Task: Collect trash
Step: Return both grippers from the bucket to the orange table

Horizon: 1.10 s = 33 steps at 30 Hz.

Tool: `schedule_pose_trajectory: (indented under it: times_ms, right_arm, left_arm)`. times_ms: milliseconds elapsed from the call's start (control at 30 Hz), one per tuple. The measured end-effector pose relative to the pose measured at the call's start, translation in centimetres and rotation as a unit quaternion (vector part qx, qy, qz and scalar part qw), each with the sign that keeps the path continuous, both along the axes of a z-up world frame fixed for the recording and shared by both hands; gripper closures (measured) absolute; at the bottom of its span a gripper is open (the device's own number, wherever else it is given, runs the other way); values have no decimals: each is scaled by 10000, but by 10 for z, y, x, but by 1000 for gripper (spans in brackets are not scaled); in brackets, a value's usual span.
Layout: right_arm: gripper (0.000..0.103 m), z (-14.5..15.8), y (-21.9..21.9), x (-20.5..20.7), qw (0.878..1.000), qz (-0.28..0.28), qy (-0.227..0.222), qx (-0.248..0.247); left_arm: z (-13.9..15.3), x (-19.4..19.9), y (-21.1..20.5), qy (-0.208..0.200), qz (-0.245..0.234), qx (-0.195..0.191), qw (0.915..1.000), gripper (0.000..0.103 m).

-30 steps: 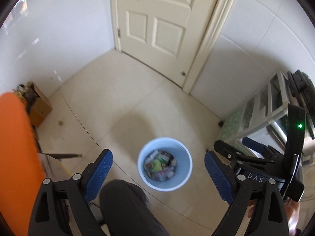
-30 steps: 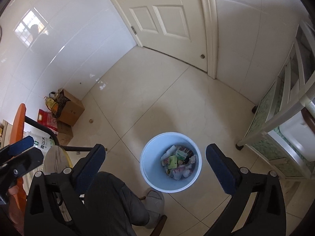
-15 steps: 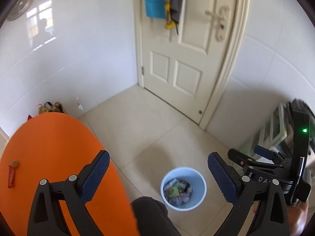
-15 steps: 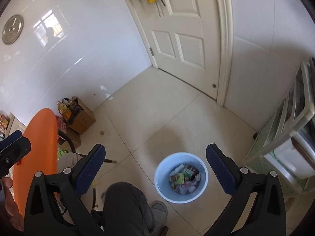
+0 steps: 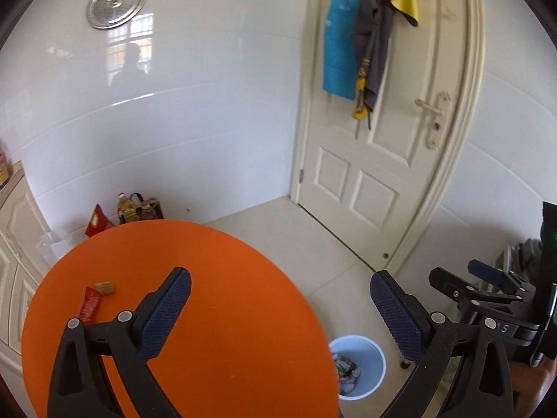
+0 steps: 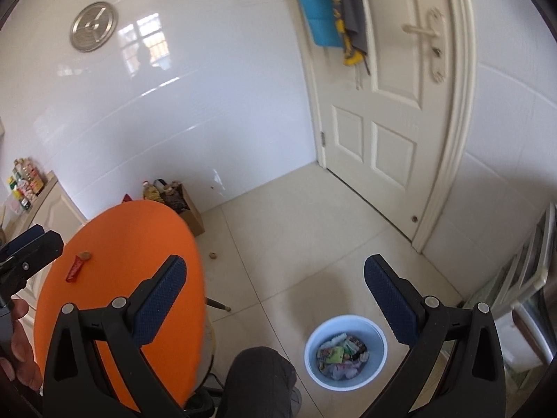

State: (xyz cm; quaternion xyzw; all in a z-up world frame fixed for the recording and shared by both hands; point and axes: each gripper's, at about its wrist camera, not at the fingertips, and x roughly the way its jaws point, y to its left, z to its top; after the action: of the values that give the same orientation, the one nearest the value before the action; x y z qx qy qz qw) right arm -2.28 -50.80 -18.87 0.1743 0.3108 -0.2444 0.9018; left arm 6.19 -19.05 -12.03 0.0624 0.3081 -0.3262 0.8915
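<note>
A red wrapper (image 5: 89, 304) and a small brown scrap (image 5: 105, 287) lie on the round orange table (image 5: 216, 313), at its left. They also show in the right wrist view, the wrapper (image 6: 76, 269) and the scrap (image 6: 84, 254). A pale blue bin (image 6: 345, 352) with wrappers inside stands on the floor to the right of the table; it also shows in the left wrist view (image 5: 365, 365). My left gripper (image 5: 280, 313) is open and empty above the table. My right gripper (image 6: 275, 299) is open and empty above the floor.
A white door (image 6: 397, 104) with hanging cloths is ahead. A cardboard box (image 6: 189, 210) with bottles stands by the wall. A white rack (image 6: 522, 278) is at the right. The person's knee (image 6: 259, 379) is between table and bin. A small scrap (image 6: 212, 255) lies on the floor.
Both grippers have lifted and tilted up from the bin. The table top with the wrapper and scrap has come into view. Both stay open.
</note>
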Motion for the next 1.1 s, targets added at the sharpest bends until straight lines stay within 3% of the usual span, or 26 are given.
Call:
schedule_pose_trajectory:
  times_ms: [367, 800, 1100]
  right_arm:
    - [0, 42, 79, 46, 9956, 740, -354, -448]
    - [0, 69, 183, 103, 9776, 1838, -723, -729]
    - [0, 52, 222, 148, 9677, 2353, -549, -717]
  left_arm:
    - [27, -32, 122, -284, 856, -299, 9955, 1]
    - [17, -67, 203, -377, 1953, -443, 9790, 1]
    - [-11, -55, 217, -110, 2396, -223, 9705, 1]
